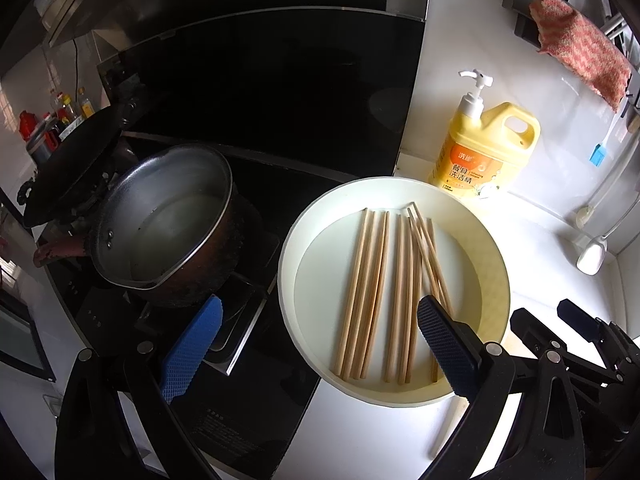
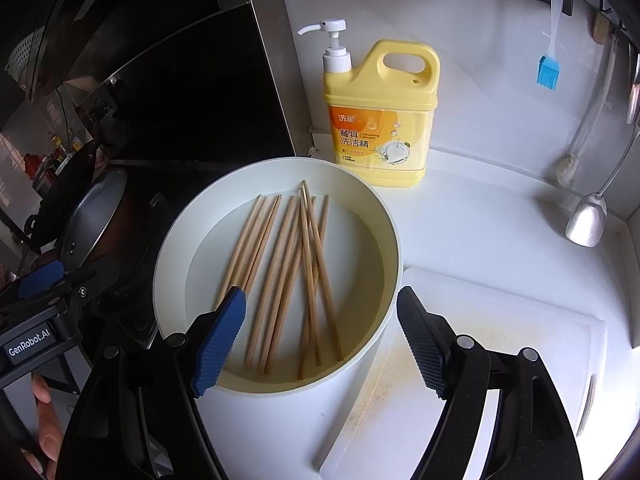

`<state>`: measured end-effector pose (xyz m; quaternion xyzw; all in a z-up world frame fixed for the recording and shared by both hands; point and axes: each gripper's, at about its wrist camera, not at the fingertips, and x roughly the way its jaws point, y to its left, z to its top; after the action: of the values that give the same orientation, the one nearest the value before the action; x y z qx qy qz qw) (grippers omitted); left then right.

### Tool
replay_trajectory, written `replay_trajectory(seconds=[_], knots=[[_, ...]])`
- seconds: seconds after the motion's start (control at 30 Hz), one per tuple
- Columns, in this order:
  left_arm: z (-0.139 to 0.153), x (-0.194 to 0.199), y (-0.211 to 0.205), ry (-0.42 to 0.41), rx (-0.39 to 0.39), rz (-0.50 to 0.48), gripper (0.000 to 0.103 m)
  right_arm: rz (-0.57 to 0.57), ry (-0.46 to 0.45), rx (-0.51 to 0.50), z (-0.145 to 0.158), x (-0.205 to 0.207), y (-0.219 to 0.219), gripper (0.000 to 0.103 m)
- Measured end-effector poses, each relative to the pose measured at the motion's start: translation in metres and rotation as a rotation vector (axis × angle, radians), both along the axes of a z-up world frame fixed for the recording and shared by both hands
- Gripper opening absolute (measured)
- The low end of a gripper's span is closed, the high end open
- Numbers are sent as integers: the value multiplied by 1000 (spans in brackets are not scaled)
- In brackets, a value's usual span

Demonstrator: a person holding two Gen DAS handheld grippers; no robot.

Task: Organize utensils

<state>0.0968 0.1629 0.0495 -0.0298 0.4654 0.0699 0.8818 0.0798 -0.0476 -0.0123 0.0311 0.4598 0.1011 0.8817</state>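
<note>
- Left gripper (image 1: 320, 344): jaws spread wide, nothing between them. Its blue-padded fingers (image 1: 192, 350) hang over the edge of the black stovetop (image 1: 248, 408) on one side and over the near rim of the white basin (image 1: 286, 280) on the other.
- Right gripper (image 2: 322, 340): jaws also wide apart, empty, poised over the near side of the basin (image 2: 172, 264); one pad above the basin floor, the other above the white cutting board (image 2: 500, 344).
- Chopsticks (image 1: 394, 296) (image 2: 288, 280): a loose bunch of bare wooden sticks lying flat on the basin floor, mostly parallel, a few crossing toward the right of the bunch. Neither gripper touches them.
- Basin sits on the white counter, just beside the stovetop and touching or nearly touching the cutting board.
- Yellow dish-soap jug (image 1: 486, 152) (image 2: 380, 120) with white pump stands upright behind the basin, against the wall.
- Metal pot (image 1: 160, 216) on the burner, left of the basin, holding some water.
- Blue silicone brush (image 2: 547, 68) and a ladle (image 2: 586, 220) hang along the right wall.
- Reddish cloth (image 1: 580, 52) draped on a wall rack.
</note>
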Motion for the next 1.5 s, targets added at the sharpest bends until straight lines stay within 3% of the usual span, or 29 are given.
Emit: replay_trajectory(seconds=[1.17,1.5], knots=[[2,0,1,-4,47,-4,97,-5,-4,-5,-1,-2,0,74],[-2,4,6,30,15,0,97,-10,-2,-5,0,-3,3,74]])
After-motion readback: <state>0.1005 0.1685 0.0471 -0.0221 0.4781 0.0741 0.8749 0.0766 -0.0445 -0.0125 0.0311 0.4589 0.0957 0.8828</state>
